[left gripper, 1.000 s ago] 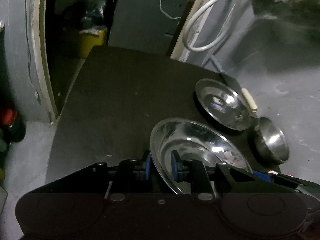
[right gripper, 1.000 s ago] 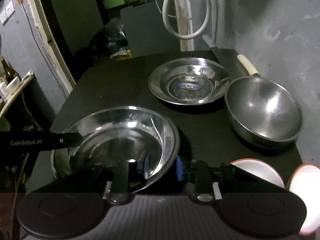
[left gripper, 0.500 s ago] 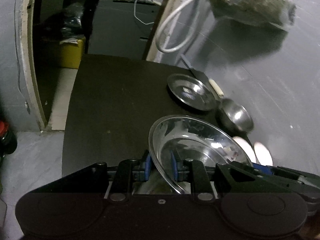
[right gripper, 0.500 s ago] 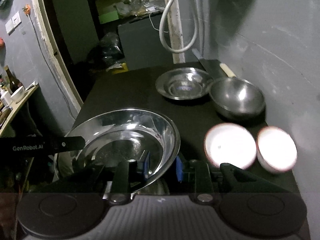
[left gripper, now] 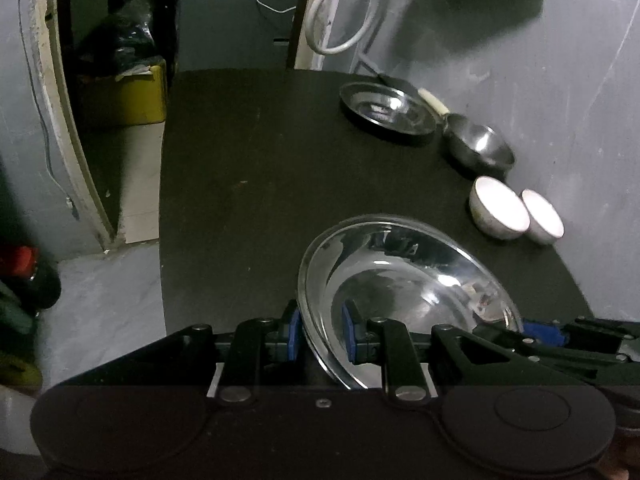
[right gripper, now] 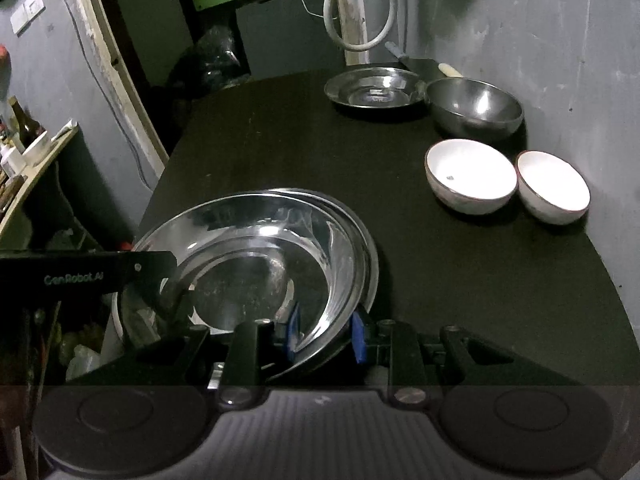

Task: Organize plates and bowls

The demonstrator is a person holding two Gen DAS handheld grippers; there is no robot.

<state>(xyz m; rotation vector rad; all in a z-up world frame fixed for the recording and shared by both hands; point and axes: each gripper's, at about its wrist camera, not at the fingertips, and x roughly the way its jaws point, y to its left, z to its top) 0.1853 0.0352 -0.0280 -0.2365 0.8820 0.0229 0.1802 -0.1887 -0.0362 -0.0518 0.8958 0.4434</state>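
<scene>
Steel plates carried, not yet put down.
Each tool, left tool point(left gripper: 320, 334) and right tool point(right gripper: 326, 336), is clamped on the plates point(right gripper: 256, 264); bowls point(right gripper: 470, 176) are lined along the bench point(right gripper: 460, 280).

The right gripper point(right gripper: 322, 338) has its blue-padded fingers point(right gripper: 357, 338) clamped on the near rim of a wide, shiny steel plate point(right gripper: 248, 264), held over the near left part of the black desk point(right gripper: 480, 280). A second steel rim shows just beneath it. The left gripper point(right gripper: 92, 274) reaches in across the plate's left edge. Along the grey wall sit two white ceramic bowls point(right gripper: 470, 176), touching, then a deep steel bowl point(right gripper: 474, 106) and a shallow steel dish point(right gripper: 374, 88).
</scene>
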